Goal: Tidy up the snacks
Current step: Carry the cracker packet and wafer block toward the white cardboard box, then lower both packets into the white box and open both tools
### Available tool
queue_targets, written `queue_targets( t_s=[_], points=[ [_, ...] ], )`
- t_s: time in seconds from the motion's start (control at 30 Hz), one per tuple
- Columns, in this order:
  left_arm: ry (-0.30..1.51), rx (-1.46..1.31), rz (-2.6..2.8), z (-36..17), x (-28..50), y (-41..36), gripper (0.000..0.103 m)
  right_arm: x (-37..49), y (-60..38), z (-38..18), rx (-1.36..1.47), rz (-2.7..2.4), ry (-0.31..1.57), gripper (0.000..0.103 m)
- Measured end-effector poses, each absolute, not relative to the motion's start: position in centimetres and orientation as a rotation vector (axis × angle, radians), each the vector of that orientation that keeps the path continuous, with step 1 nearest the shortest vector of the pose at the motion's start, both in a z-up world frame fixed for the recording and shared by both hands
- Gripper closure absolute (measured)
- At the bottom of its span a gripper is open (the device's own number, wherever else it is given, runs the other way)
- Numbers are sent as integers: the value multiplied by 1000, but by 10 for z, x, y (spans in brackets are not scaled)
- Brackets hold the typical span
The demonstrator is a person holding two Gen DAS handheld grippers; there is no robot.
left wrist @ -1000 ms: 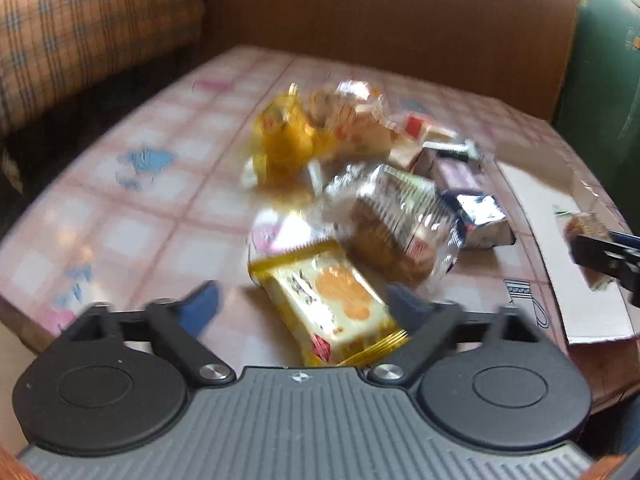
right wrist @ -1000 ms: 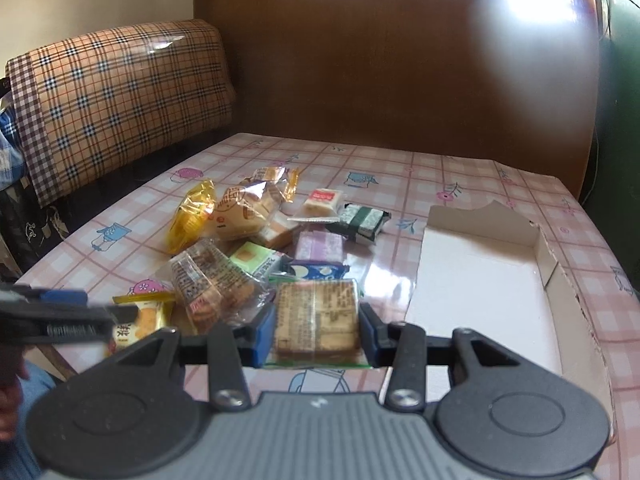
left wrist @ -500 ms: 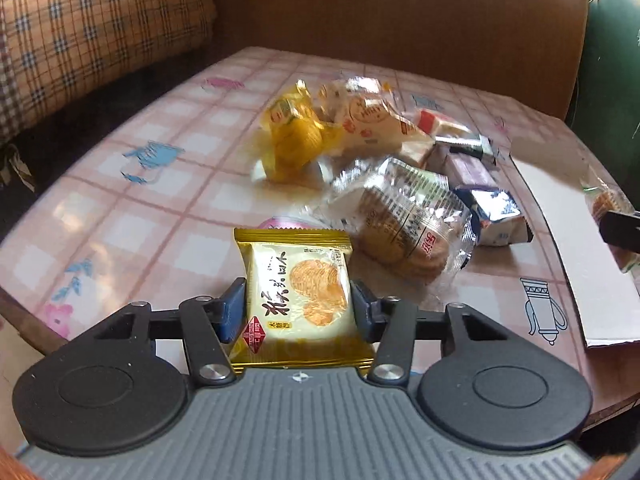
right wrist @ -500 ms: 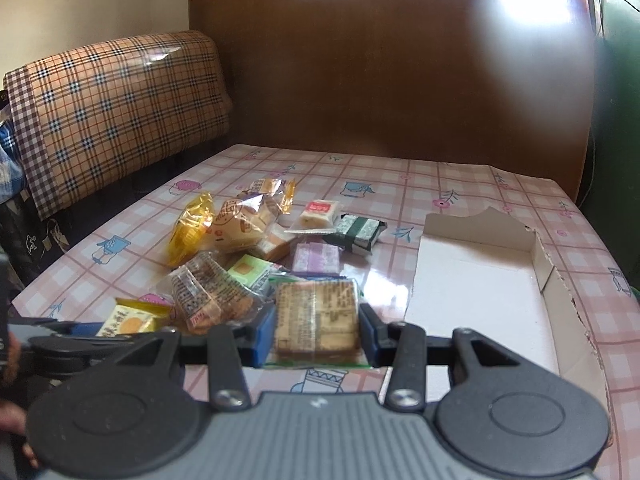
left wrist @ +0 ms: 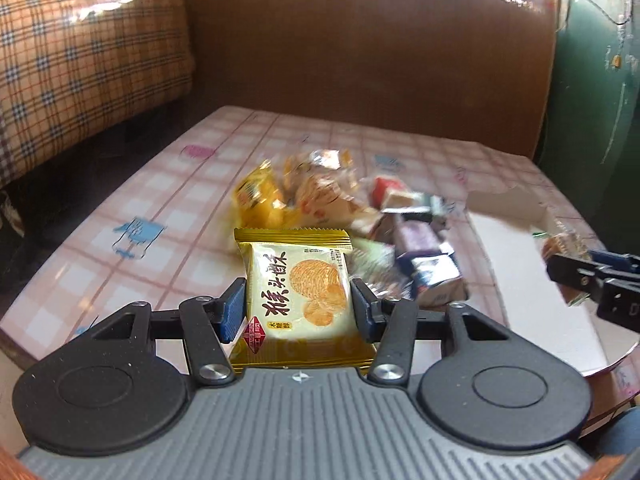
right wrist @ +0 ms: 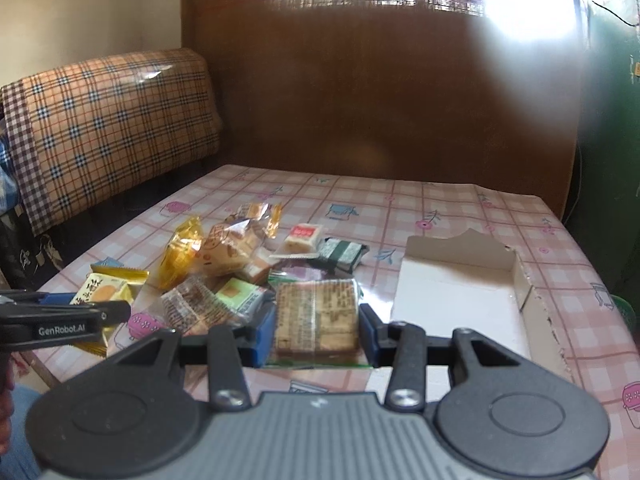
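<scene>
My left gripper [left wrist: 298, 306] is shut on a yellow cracker packet [left wrist: 298, 284] and holds it above the near left of the table. It also shows in the right wrist view [right wrist: 106, 294]. My right gripper [right wrist: 316, 326] is shut on a clear-wrapped brown biscuit pack [right wrist: 316, 316], held up near the front of the white cardboard box [right wrist: 456, 292]. A pile of snacks [right wrist: 240, 264] lies on the pink checked table [right wrist: 400, 204], left of the box. The right gripper shows at the right edge of the left wrist view [left wrist: 592, 276], over the box [left wrist: 520, 264].
A plaid sofa cushion [right wrist: 108, 128] stands left of the table. A brown wooden panel [right wrist: 380, 100] rises behind the table. A green surface [right wrist: 612, 140] stands at the right. The table's front edge is close below both grippers.
My left gripper closed on the yellow cracker packet and lifted it off the table. My right gripper kept the biscuit pack and rose a little.
</scene>
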State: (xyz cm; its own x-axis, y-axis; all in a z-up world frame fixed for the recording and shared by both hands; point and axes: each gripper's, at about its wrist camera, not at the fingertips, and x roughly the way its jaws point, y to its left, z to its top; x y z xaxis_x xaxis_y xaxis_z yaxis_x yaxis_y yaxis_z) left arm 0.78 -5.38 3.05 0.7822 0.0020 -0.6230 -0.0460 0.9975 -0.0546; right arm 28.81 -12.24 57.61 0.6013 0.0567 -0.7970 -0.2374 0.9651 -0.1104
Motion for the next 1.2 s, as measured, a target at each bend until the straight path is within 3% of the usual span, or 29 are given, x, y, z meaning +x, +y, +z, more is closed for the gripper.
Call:
queue_targets(
  t_s=[0.7,1.2],
  points=[
    [640,-64,-220,58,62,-161,42,320,-188,609,-221,3,846,61],
    [671,-34,-321,51,123,-255,42,373,-235,607,-203,-68,856,61]
  ],
)
